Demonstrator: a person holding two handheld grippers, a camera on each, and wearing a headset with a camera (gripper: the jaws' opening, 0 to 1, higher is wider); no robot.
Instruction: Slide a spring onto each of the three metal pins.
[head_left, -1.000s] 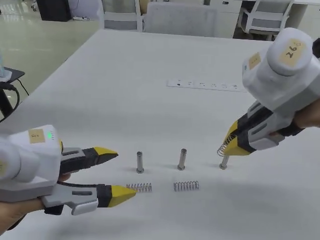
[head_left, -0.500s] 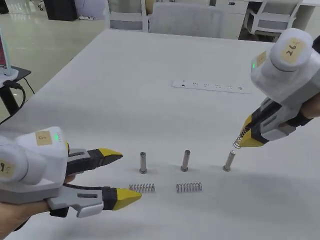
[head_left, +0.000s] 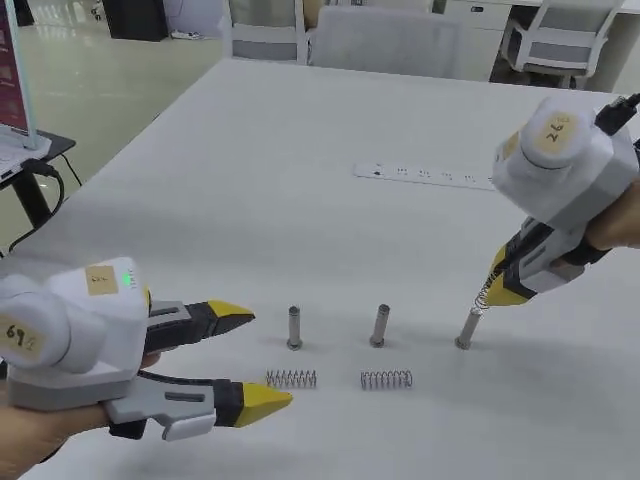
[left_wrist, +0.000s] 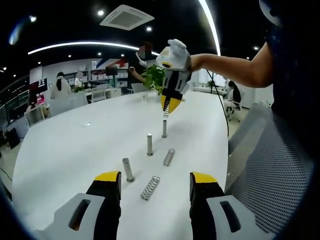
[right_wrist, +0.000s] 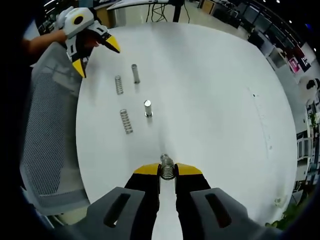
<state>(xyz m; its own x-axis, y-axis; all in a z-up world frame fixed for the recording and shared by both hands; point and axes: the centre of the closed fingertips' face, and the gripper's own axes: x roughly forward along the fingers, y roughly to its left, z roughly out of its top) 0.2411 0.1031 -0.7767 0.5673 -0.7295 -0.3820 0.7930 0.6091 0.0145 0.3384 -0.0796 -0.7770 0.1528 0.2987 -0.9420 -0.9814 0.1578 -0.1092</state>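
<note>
Slanting down toward the rightmost pin (head_left: 466, 328), spring (head_left: 485, 291) clamped in right gripper (head_left: 500, 292), left gripper (head_left: 269, 358) spread apart.

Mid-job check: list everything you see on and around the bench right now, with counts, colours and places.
Table: 1, white.
Pins: 3, silver, upright in a row on the table.
Loose springs: 2, silver, lying flat in front of the left and middle pins.
Held spring: 1, silver, gripped above the right pin, lower end at its top.
Power strip: 1, white, flat beyond the pins.
Chairs: grey and white, past the far edge.
Left tongs: yellow-tipped, open, by the left loose spring.
Right tongs: yellow-tipped, shut on the held spring.
</note>
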